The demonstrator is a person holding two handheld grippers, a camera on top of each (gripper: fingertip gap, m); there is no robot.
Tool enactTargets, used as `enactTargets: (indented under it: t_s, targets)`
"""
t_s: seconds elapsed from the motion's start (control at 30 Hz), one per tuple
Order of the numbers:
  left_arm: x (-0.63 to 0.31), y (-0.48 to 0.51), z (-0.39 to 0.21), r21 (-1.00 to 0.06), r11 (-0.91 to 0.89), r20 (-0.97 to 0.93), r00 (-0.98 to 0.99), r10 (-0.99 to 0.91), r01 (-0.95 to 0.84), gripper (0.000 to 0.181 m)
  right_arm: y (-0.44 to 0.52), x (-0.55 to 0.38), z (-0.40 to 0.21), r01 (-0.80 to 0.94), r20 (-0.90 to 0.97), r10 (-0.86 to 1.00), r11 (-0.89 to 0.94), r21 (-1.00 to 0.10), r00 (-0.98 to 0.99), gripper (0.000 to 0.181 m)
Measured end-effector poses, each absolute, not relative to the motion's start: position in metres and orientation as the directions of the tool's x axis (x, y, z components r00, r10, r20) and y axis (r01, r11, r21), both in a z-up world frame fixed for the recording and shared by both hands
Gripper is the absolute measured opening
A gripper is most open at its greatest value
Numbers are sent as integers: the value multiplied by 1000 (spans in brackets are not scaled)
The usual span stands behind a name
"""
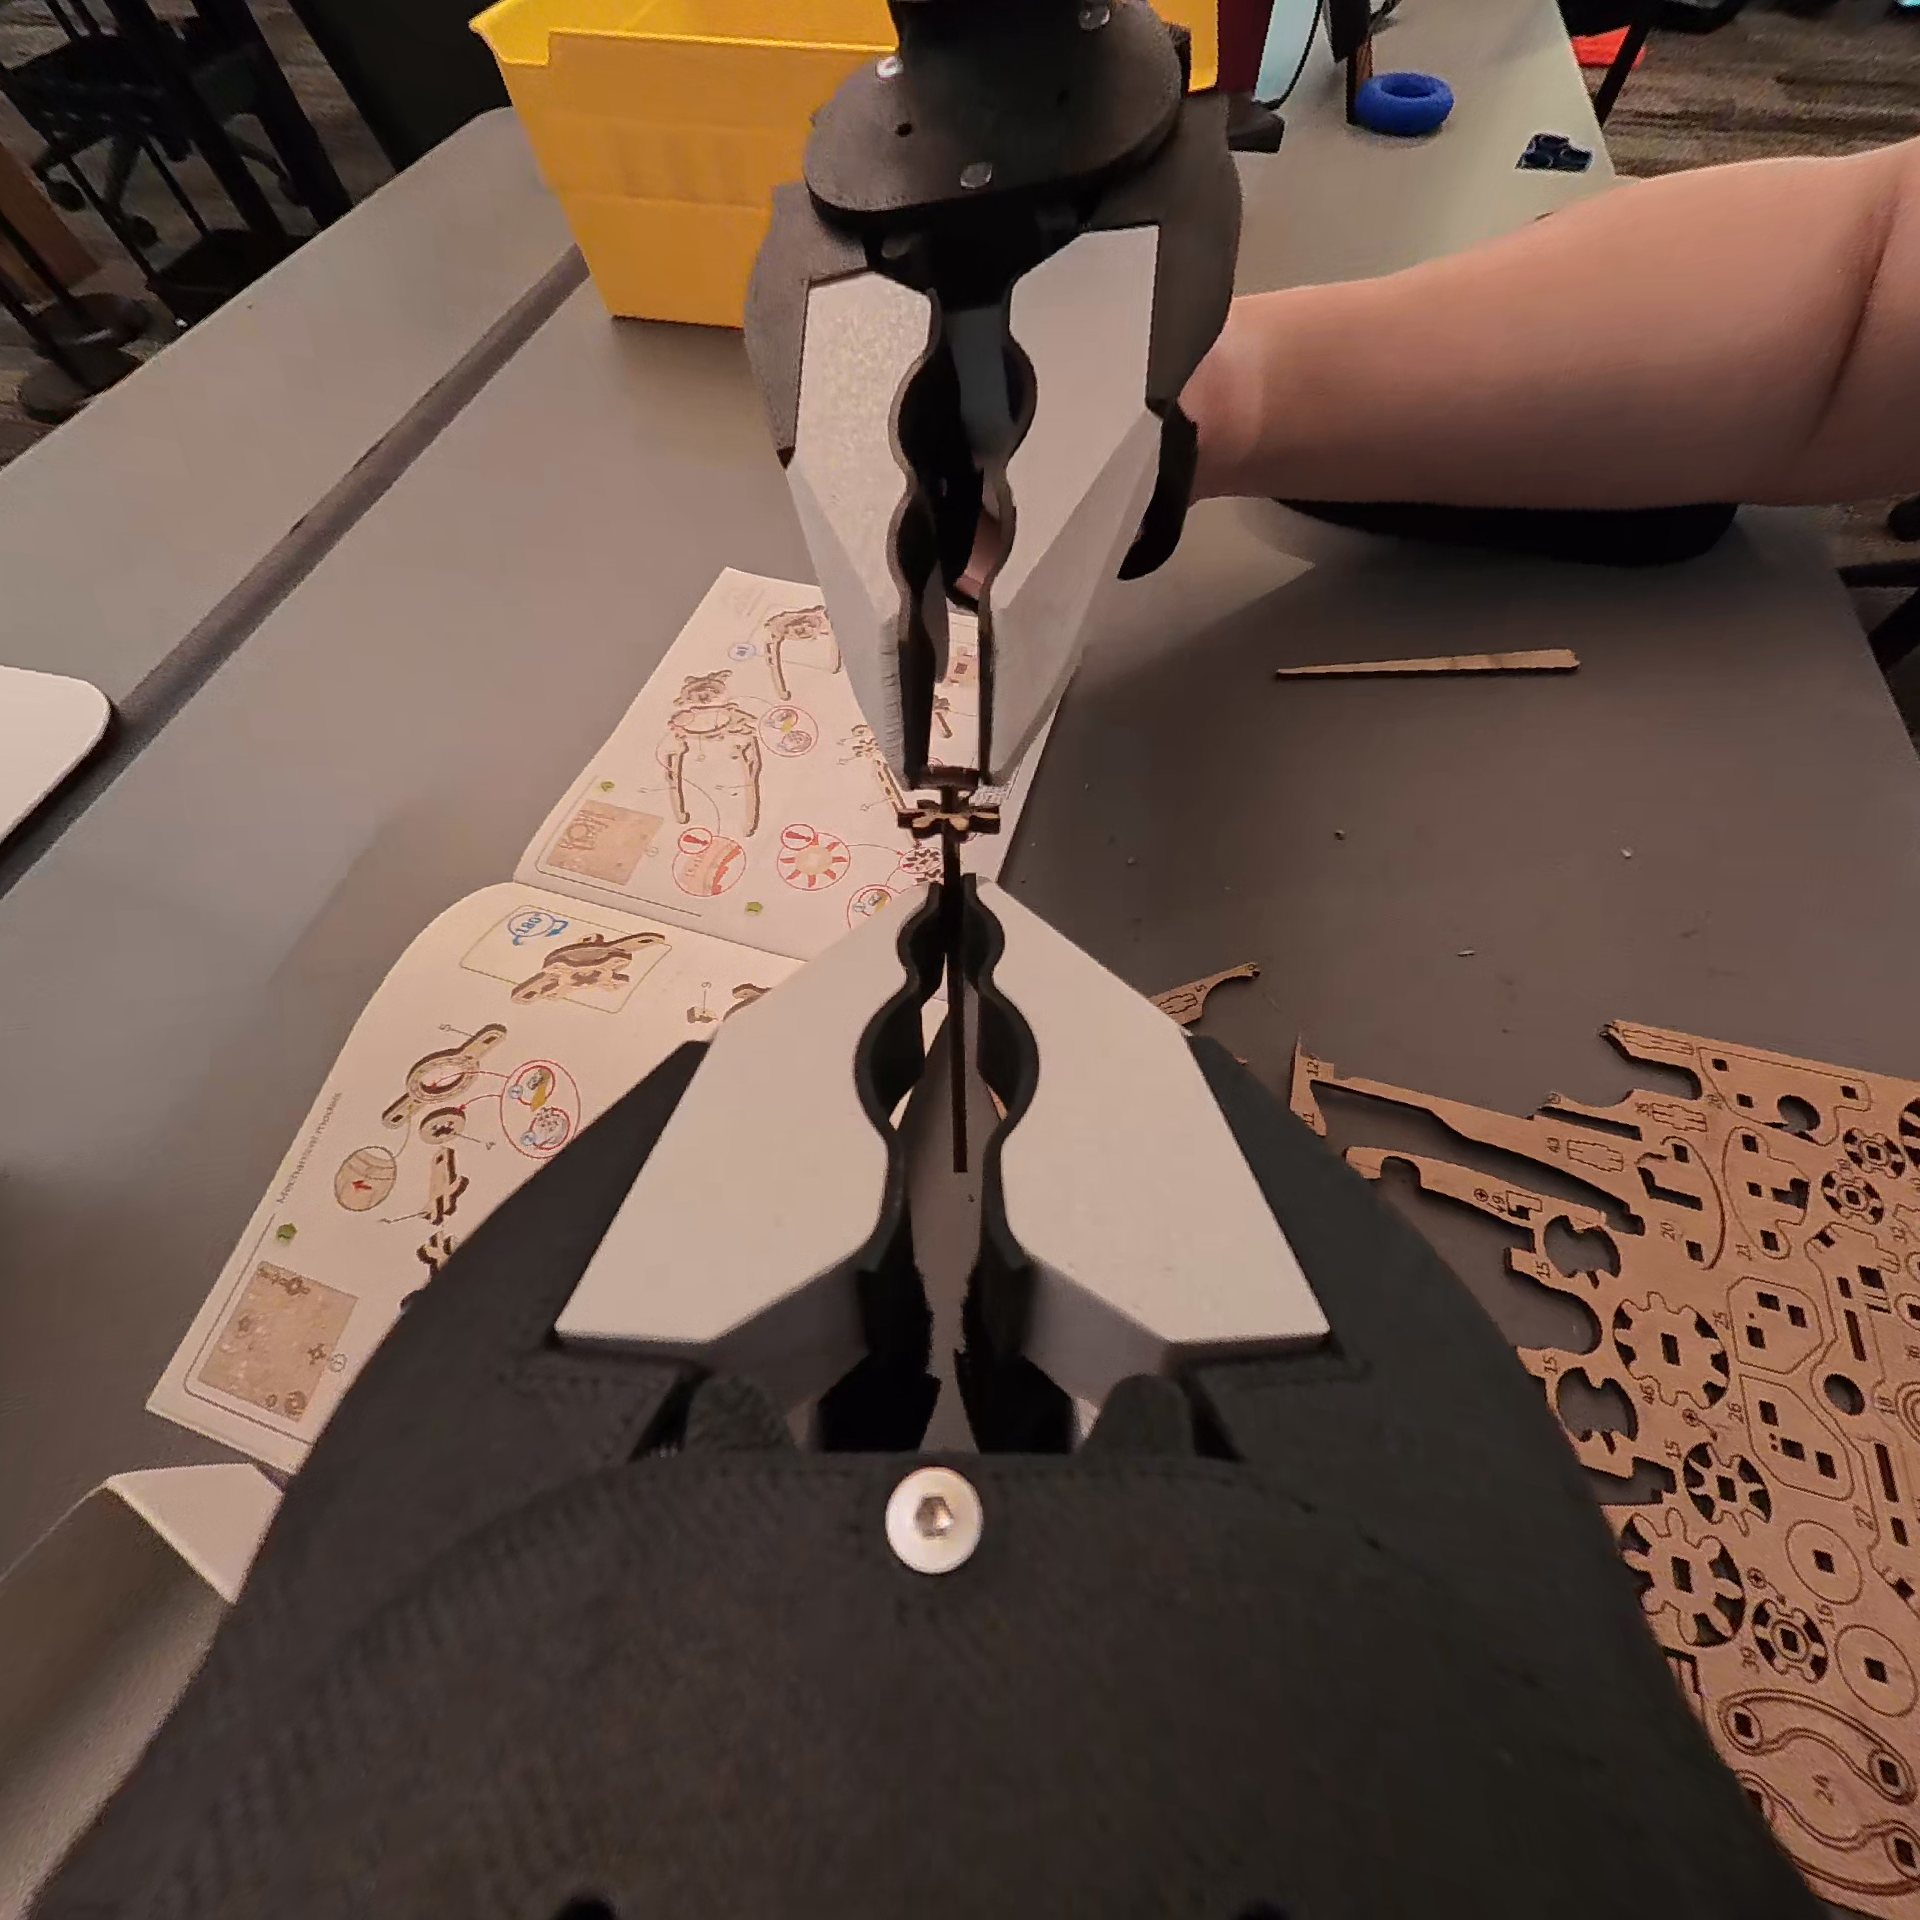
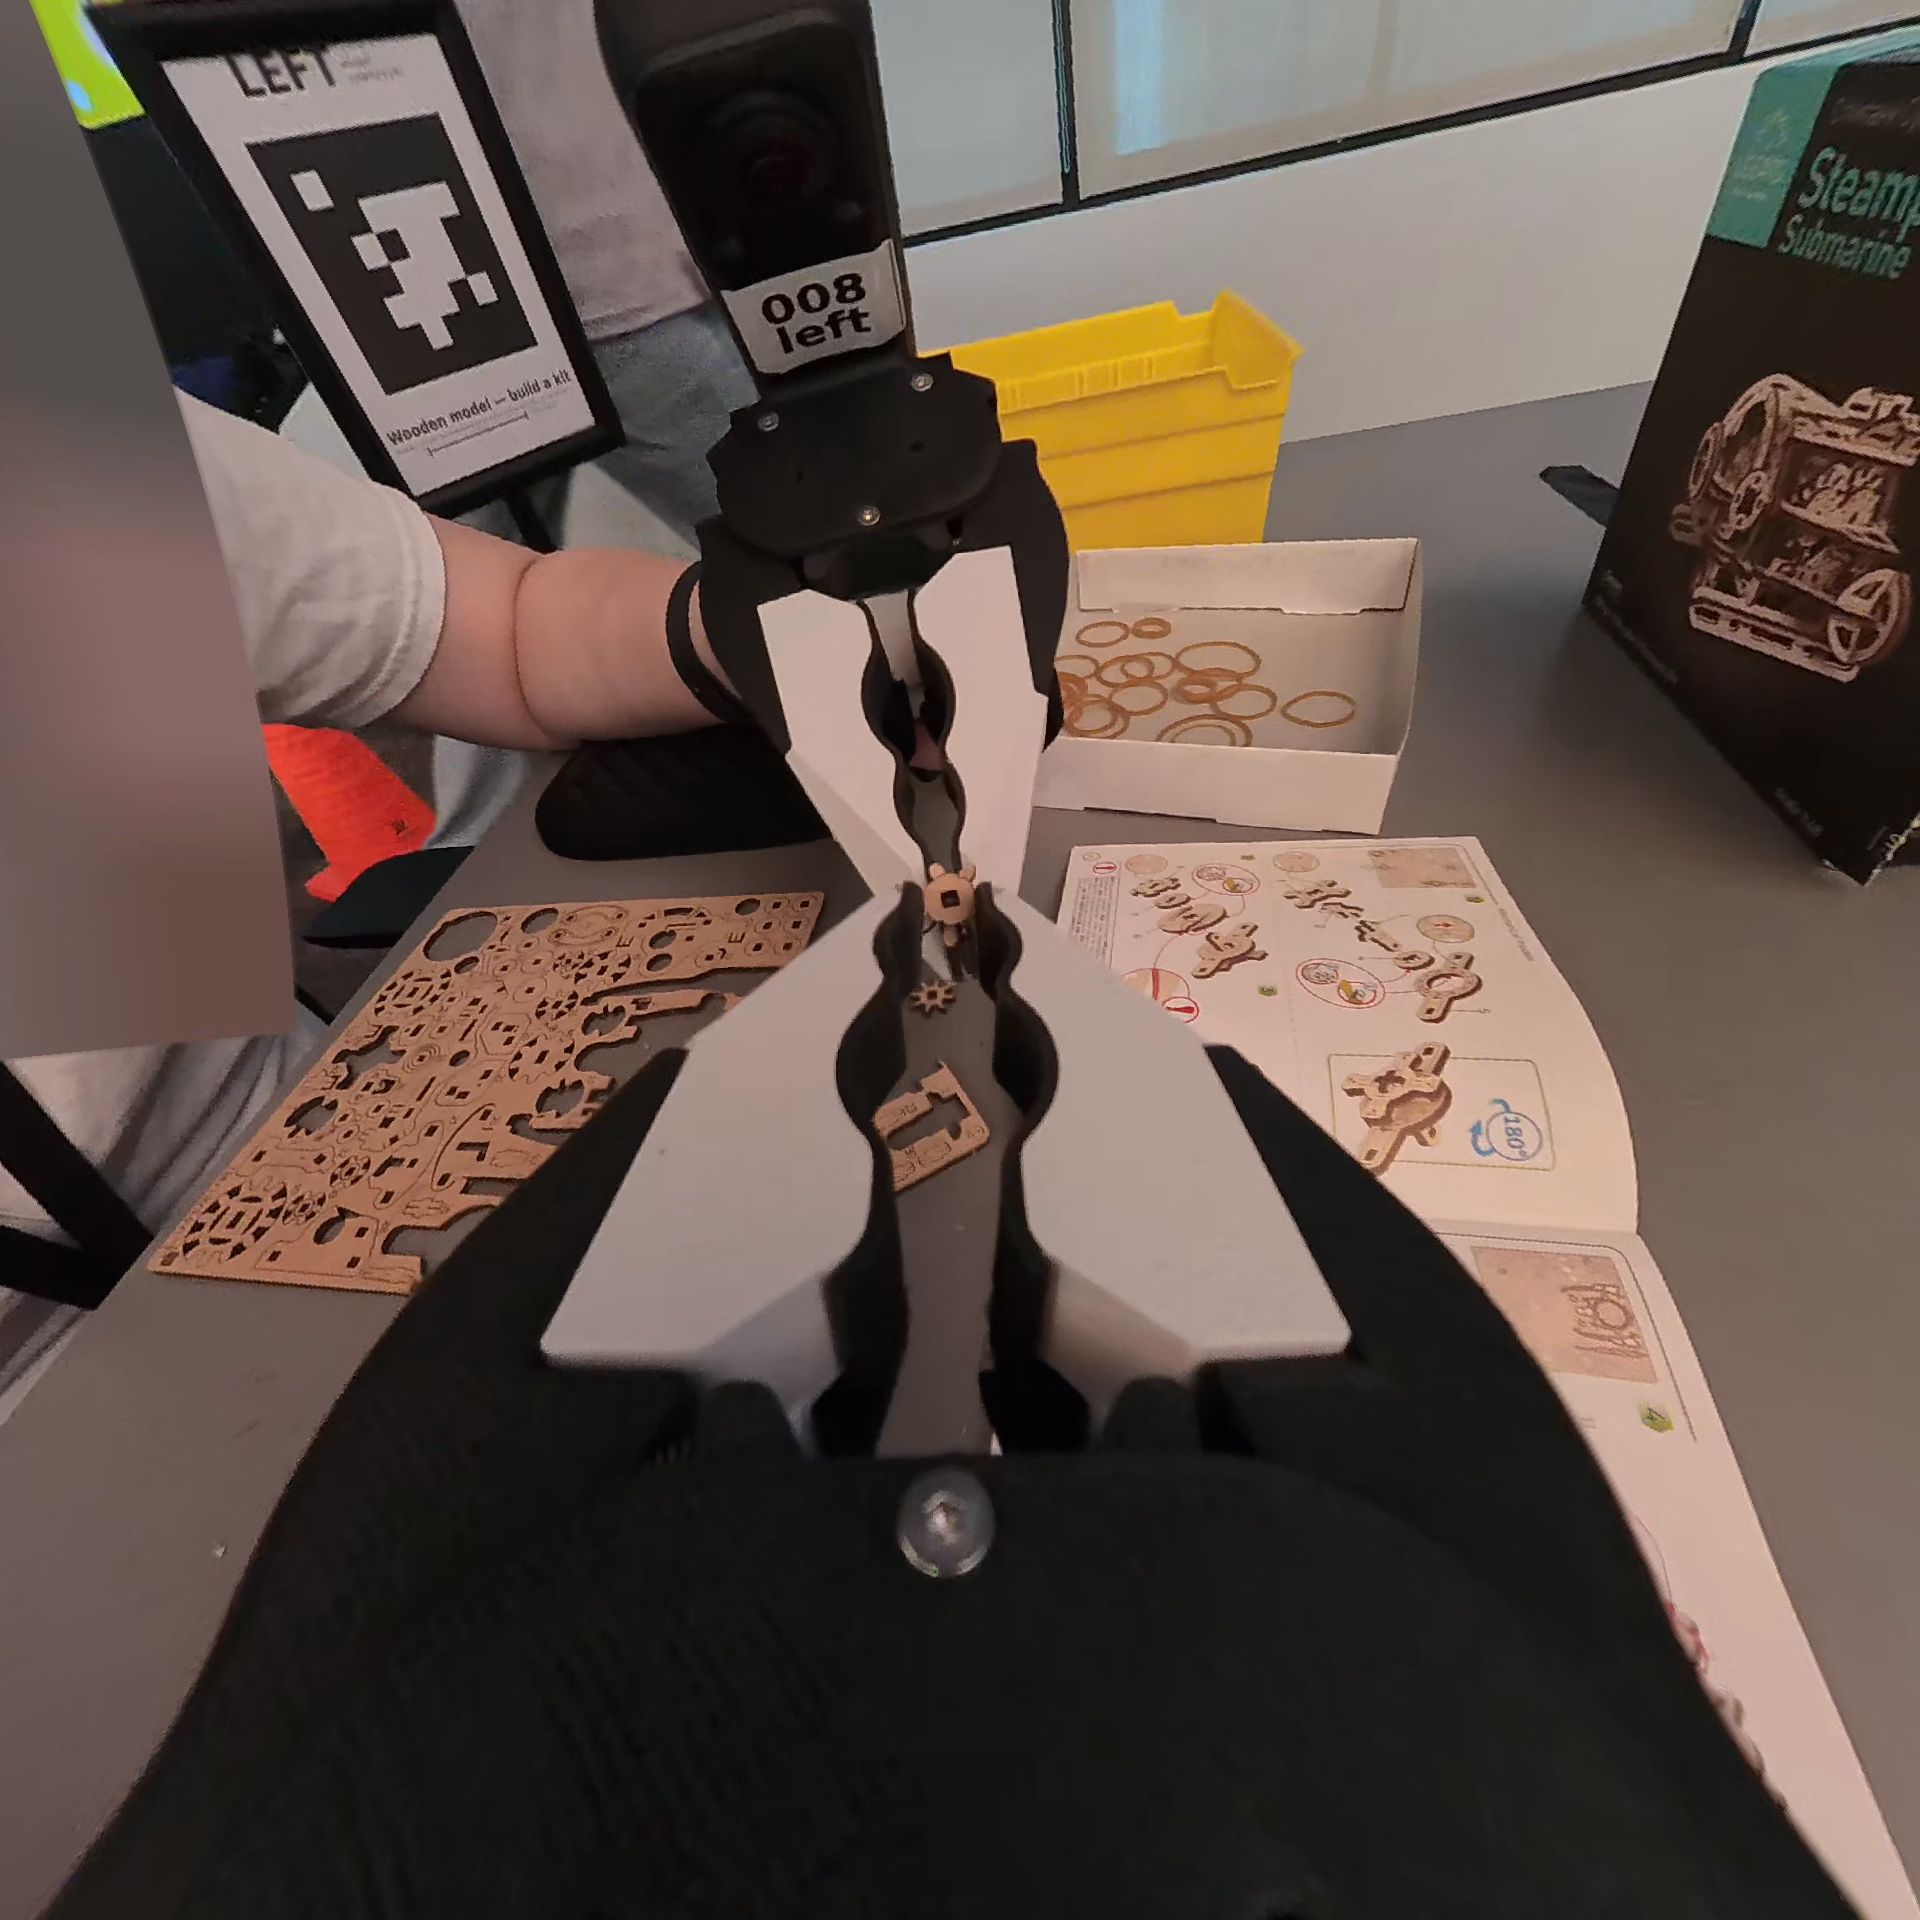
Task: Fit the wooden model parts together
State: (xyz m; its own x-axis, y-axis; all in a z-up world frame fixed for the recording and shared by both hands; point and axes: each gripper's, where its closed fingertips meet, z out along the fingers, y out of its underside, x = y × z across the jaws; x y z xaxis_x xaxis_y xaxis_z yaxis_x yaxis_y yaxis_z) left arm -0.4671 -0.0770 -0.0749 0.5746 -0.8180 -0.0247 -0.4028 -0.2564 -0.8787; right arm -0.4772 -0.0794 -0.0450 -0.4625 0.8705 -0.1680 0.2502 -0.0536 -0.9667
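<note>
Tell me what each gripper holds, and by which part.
The left gripper pinches a thin flat wooden strip by its edge-on faces near the top. The right gripper grips a small gear by its rim. The two parts meet.

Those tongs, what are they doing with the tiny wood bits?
A person holds a pair of tongs in each hand, tip to tip above the table. The left tongs pinch a thin wooden strip. The right tongs pinch a small round gear. The two parts meet at the tips, being pushed together. The booklet and cut-out sheet lie below.
</note>
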Motion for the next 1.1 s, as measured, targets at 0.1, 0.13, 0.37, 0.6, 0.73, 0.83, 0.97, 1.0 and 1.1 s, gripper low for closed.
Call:
enactTargets:
  t_s: [0.1, 0.13, 0.37, 0.6, 0.73, 0.83, 0.97, 1.0, 1.1]
  targets:
    - [-468, -76, -75, -879, -260, -25, 582, -813, -400, 0, -78, -478, -45, 250, -183, 870, -72, -966, -458, 9]
    - [-468, -76, -75, -878, -263, -22, 583, -812, -399, 0, -78, -478, -45, 251, -190, 869, -79, -965, -458, 9]
    - [-470, -75, -76, -873, -272, -24, 593, -805, -404, 0, -77, -481, -46, 270, -219, 873, -104, -957, -437, 8]
    - [-469, -75, -75, -879, -257, -31, 586, -810, -401, 0, -79, -481, -46, 283, -146, 894, -23, -959, -423, 8]
    - [-467, -75, -76, -884, -244, -39, 582, -812, -400, 0, -80, -481, -46, 291, -167, 887, -39, -956, -429, 8]
    - [-467, -73, -75, -890, -233, -49, 590, -806, -393, 2, -81, -481, -43, 280, -170, 885, -47, -959, -434, 8]
    - [-468, -72, -71, -899, -217, -61, 599, -798, -380, 3, -80, -480, -39, 271, -191, 880, -75, -960, -436, 8]
    - [-468, -71, -70, -900, -213, -64, 600, -797, -379, 3, -79, -480, -40, 274, -194, 879, -75, -959, -435, 8]
    - [-468, -72, -67, -905, -189, -86, 599, -796, -381, 0, -78, -480, -40, 274, -195, 881, -78, -959, -431, 8]
